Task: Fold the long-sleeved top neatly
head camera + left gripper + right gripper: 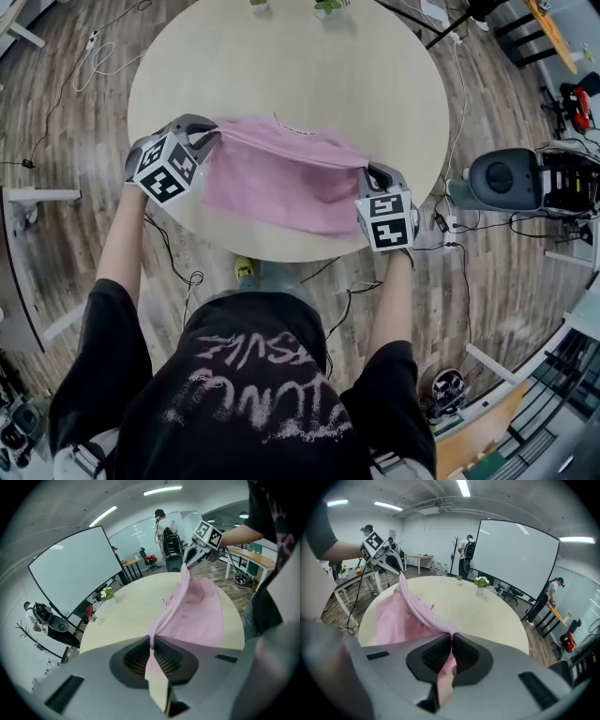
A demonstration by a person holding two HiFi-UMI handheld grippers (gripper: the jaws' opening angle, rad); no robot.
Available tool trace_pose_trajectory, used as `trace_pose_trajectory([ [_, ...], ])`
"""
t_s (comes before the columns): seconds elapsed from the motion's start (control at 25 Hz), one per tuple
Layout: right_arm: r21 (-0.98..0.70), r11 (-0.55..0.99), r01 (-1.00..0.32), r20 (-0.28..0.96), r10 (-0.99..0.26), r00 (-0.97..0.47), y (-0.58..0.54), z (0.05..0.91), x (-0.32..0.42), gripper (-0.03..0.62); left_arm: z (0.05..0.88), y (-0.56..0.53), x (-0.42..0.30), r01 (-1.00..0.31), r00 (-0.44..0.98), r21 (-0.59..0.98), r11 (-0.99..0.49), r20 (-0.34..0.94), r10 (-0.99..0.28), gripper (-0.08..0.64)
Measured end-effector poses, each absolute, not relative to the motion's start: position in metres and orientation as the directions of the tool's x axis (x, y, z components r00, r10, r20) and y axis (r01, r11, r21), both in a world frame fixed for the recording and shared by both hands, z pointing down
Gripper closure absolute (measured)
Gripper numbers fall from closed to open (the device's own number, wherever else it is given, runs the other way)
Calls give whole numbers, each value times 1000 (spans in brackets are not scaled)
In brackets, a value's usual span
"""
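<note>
A pink long-sleeved top (281, 173) hangs stretched between my two grippers over the near part of a round pale table (309, 66). My left gripper (211, 139) is shut on the top's left end, cloth pinched between its pads (151, 641). My right gripper (367, 172) is shut on the right end, pink fabric (412, 609) clamped at its jaws (451, 637). The neckline with its label (298, 129) faces the far side. The lower part of the top drapes onto the table near its front edge.
Small flower pots (328, 6) stand at the table's far edge. A black-and-grey machine (506, 178) sits on the floor at the right, cables (94, 56) trail over the wooden floor. A large whiteboard (515, 559) and people stand beyond the table.
</note>
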State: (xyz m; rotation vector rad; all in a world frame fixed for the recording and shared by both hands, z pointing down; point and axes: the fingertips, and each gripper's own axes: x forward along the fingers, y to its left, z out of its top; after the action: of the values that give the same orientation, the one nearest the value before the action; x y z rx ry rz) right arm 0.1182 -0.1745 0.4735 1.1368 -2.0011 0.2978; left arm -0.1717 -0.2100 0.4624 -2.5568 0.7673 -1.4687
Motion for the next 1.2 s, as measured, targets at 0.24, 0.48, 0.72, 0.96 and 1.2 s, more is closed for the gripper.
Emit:
trace_pose_trajectory([
  [0.24,141,581,-801,757,-585,-291,-212,492,121,578,482,-248,-172,-400,390,-287,-871,806,-445,526],
  [0.48,95,594,-799,786,-538,-306,-238,521,119,578,516,-268,-173,-422,363,-241,-874,839,-406,526],
  [0.72,52,602,-797,812,-490,-317,-255,551,114,578,550,-283,-174,-439,335,-196,-877,870,-362,526],
  [0.96,25,603,-798,811,-479,-337,-261,569,120,571,570,-289,-175,-461,298,-187,-867,888,-350,522],
  [1.2,-47,540,-840,761,-525,-380,-273,554,125,531,562,-299,-181,-486,277,-200,-851,888,-367,503],
])
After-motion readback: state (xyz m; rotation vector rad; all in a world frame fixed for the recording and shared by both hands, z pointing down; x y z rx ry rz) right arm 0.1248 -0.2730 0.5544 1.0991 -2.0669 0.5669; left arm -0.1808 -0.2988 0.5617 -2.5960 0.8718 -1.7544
